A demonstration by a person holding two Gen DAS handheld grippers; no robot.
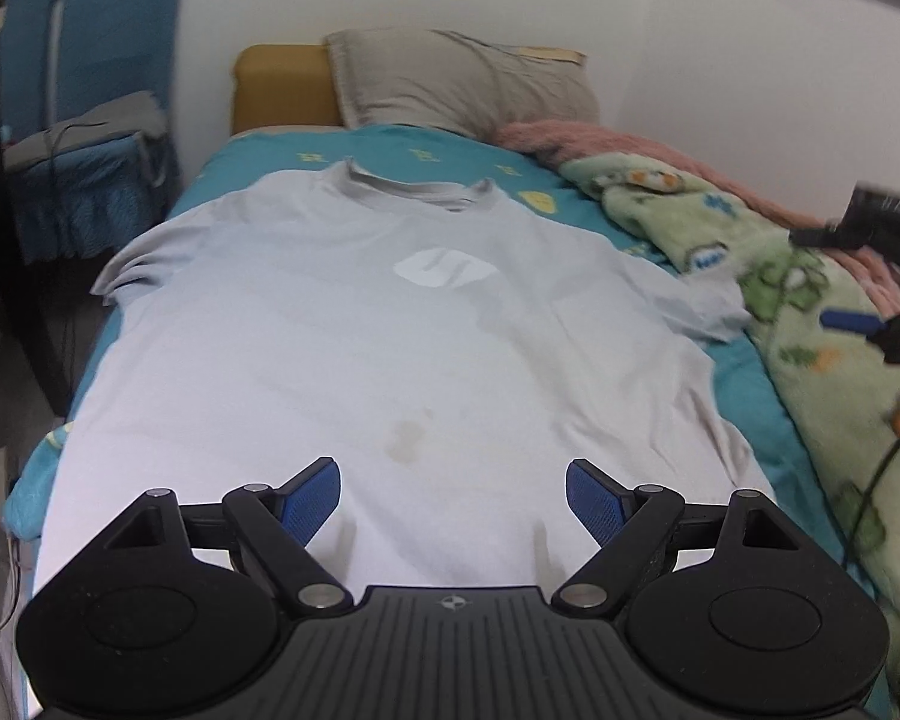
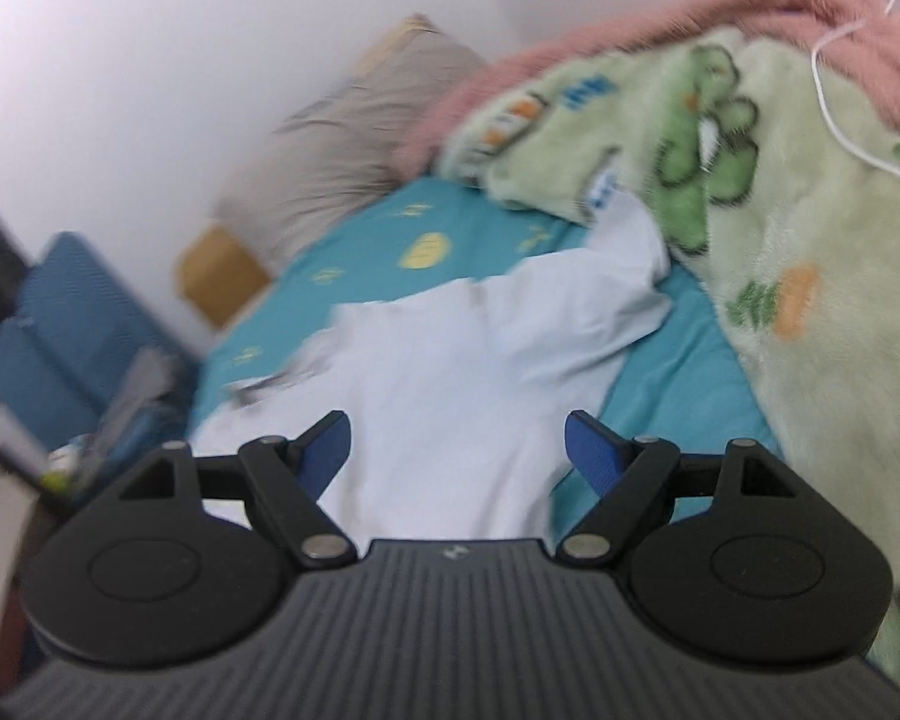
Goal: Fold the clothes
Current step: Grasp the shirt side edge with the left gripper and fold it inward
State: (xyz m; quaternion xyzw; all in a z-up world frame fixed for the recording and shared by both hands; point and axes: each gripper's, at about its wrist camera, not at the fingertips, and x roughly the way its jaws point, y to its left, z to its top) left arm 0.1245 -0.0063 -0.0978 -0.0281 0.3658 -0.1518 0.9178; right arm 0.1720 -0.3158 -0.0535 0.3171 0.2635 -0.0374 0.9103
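A pale lilac T-shirt lies spread flat, front up, on the teal bed sheet, its collar toward the pillow and a white logo on the chest. My left gripper hovers over the shirt's hem, jaws wide apart with nothing between them. The right wrist view is blurred: my right gripper stands open above the shirt's right side, near the right sleeve, gripping nothing. In the left wrist view the right gripper shows at the far right edge, raised above the blanket.
A green cartoon blanket over a pink one fills the bed's right side. A grey pillow lies at the headboard. Blue chairs with clothes stand left of the bed. White cables lie on the blanket.
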